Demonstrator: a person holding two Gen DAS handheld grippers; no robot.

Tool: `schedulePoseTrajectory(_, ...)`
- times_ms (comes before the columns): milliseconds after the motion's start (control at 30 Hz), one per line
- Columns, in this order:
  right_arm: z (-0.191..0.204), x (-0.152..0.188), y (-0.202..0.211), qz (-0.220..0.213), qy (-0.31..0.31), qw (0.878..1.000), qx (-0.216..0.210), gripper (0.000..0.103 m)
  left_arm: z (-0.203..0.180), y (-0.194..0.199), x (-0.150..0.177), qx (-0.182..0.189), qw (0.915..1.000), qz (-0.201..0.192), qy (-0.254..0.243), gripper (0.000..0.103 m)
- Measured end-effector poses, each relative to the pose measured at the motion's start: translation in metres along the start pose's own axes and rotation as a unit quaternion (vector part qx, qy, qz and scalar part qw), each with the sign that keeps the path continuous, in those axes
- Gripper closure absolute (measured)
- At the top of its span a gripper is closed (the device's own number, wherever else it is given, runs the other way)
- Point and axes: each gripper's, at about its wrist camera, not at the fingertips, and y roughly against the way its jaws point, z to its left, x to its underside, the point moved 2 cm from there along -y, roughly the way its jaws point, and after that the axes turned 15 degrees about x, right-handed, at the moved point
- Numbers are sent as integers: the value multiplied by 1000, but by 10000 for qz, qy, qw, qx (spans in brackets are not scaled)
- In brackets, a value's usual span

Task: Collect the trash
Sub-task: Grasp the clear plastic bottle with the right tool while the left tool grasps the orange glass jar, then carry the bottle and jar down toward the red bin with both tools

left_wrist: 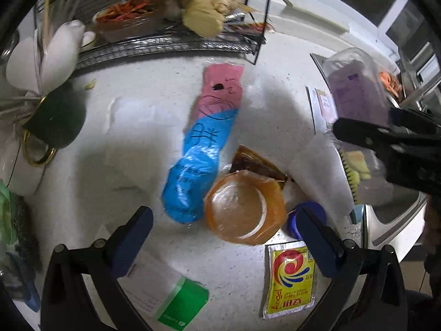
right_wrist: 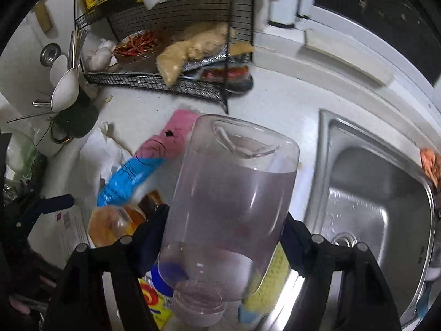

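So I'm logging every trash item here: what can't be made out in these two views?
- Right wrist: clear bottle in right claw hides counter items behind.
- Left wrist: green-edged paper cut off by edge, print too small.
- Rack contents blurred.

Little print can be read. The yellow sauce sachet with a red and blue swirl (left_wrist: 288, 277) carries red Korean lettering along its lower edge, seen upside down and not clear enough to spell out. The pink and blue plastic bag (left_wrist: 205, 143) bears black hand-drawn marks, illegible. The green-edged white paper slip (left_wrist: 176, 300) shows small pale print, too blurred.
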Motion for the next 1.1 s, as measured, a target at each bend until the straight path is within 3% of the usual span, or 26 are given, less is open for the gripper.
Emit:
schedulePoseTrajectory(233,4,17,-11,115,-171,9997,-88,30,-1,-17,-6,-142,9998,16,-98,2)
schedulePoseTrajectory(400,7,19,-14,88,-181,9998,-92,30,0,-24,-4,-69,10000,-17,-60,21)
schedulePoseTrajectory(500,10,18,-16,72,-211,9997,-82,30,-3,-25,1,-46,9998,-41,-167,42)
schedulePoseTrajectory(800,1,32,10,-150,-231,9996,-118,30,-30,15,11,-90,9986,-496,-151,43)
schedulePoseTrajectory(1100,-26,69,70,-563,-420,9975,-21,30,-109,60,41,-81,9953,-866,-415,43)
